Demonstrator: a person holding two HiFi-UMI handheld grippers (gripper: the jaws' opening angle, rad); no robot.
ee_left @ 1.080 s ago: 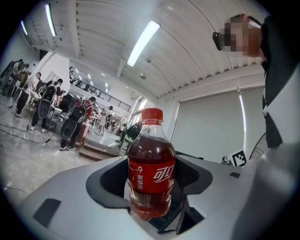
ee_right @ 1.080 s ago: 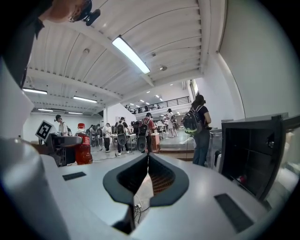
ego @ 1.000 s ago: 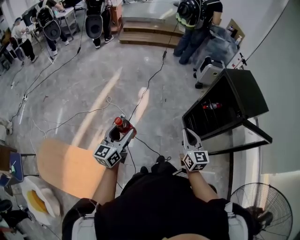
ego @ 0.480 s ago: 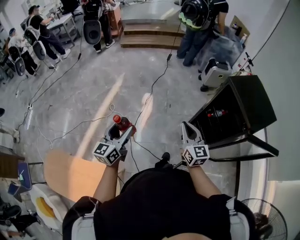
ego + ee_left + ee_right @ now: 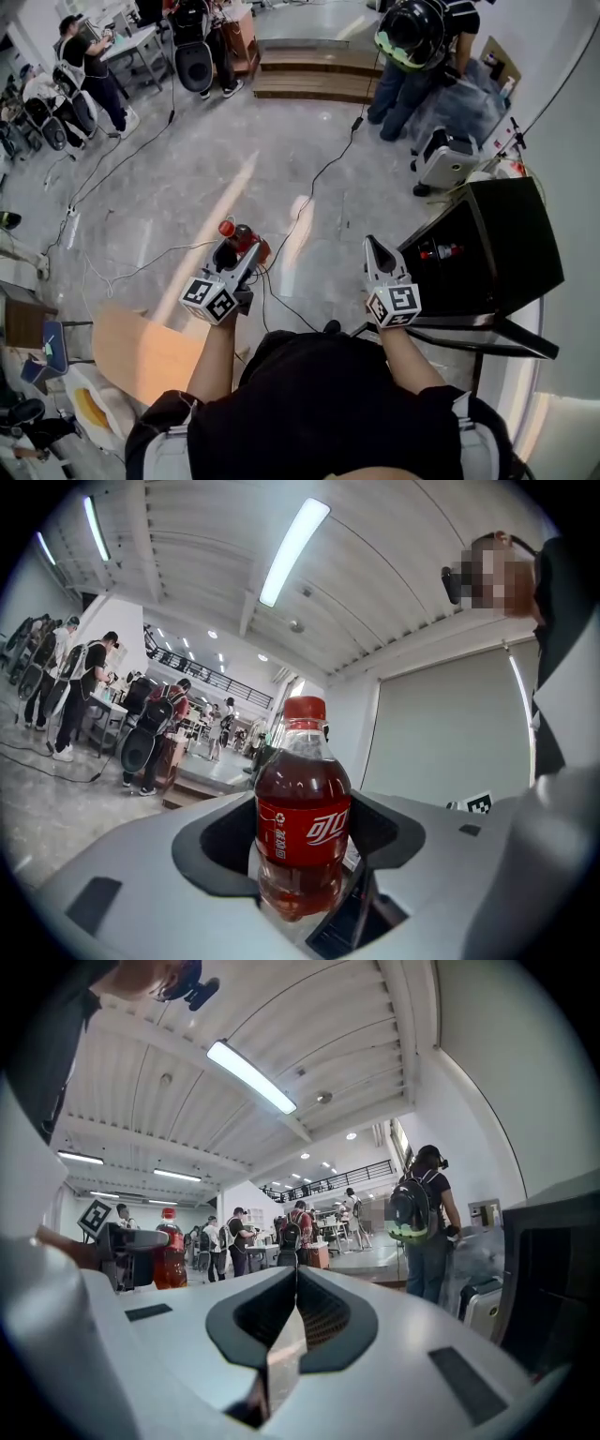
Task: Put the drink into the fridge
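Head view looks down at a grey floor in a big room. The person holds the left gripper out in front, and its two jaws squeeze the drink. The drink is a small bottle with a red cap, a red label and dark red-brown pop inside. It is up in the air over the floor. The left gripper view shows it very close. The bottle stands upright, the jaws press its lower part from both sides, and the cap sticks up above them.

The right gripper is held out on the other side. In the right gripper view its jaws are pressed together with nothing between them.

The fridge is a black box on the right, just past the right gripper. Its front is open, and another bottle with a red cap shows inside. The drink is well apart from the fridge, with the right gripper between them.

Black cables run across the floor. A person with a black and green backpack stands beyond the fridge.
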